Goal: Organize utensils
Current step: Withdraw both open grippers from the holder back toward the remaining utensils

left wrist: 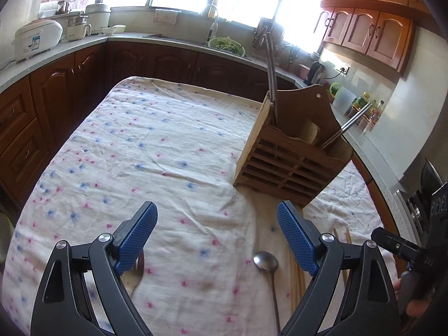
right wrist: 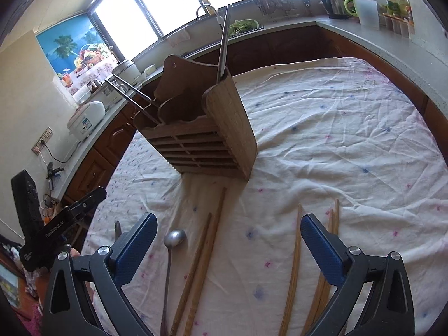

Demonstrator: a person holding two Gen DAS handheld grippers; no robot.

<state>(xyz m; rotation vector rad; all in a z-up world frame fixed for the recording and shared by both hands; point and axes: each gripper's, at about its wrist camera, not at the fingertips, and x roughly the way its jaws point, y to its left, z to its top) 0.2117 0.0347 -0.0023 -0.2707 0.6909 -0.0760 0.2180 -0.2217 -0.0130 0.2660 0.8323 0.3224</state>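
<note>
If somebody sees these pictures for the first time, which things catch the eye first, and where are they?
The wooden utensil holder stands upright in the middle of the flowered tablecloth, with metal utensils sticking out of its top. In front of it, wooden chopsticks and a metal spoon lie loose on the cloth. Closest to the camera, the right tool hangs open above them.

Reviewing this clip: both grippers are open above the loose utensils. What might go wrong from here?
1. The wooden chopsticks lie side by side on a wrinkled tablecloth; the right gripper may pinch cloth or take only one.
2. The wooden holder already has long metal utensils leaning out; bumping them might tip it.
3. The spoon lies flat, so the left gripper could slip off it.
</note>
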